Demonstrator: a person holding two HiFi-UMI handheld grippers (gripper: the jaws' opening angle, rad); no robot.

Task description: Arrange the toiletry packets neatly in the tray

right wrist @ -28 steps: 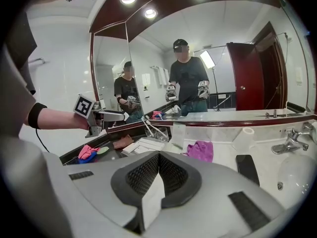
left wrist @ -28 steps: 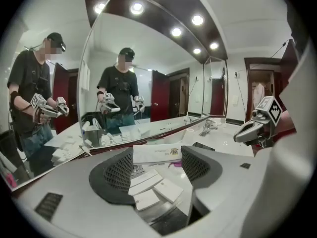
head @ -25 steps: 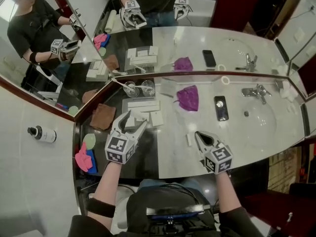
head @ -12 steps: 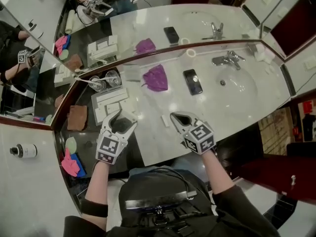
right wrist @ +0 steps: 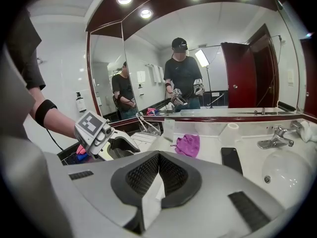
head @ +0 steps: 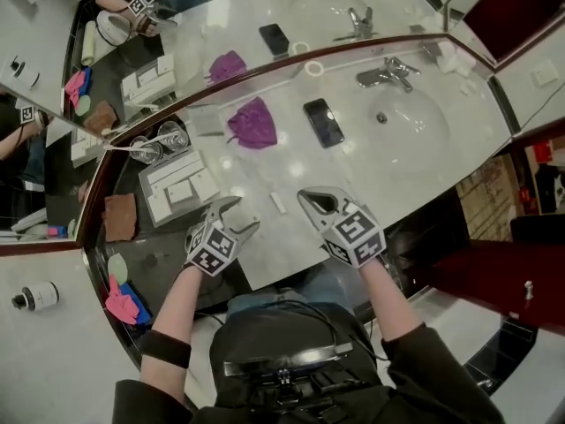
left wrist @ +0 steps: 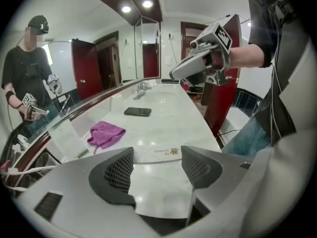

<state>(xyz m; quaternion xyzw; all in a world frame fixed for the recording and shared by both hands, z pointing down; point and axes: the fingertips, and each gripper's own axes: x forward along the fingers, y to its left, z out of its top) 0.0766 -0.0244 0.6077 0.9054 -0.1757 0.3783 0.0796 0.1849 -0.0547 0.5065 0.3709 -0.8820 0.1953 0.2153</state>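
Observation:
A white tray (head: 155,203) holding several white toiletry packets (head: 181,190) stands on the dark left part of the counter. One small white packet (head: 278,202) lies loose on the pale marble between my grippers. In the left gripper view this printed packet (left wrist: 161,153) lies flat just past the jaw tips. My left gripper (head: 243,216) (left wrist: 157,150) is open and empty, right of the tray's near corner. My right gripper (head: 305,197) (right wrist: 158,156) is shut with nothing held, its tip a little right of the loose packet.
A purple cloth (head: 252,124) and a black phone (head: 322,122) lie farther back, with the sink (head: 406,117) and faucet (head: 387,71) to the right. Two glasses (head: 161,140) stand behind the tray. A brown cloth (head: 119,216) and pink and blue items (head: 122,300) lie at left.
The view has swung and tilted. My left gripper has drawn back from over the tray's packets toward the counter's front edge. Both jaws stand as before.

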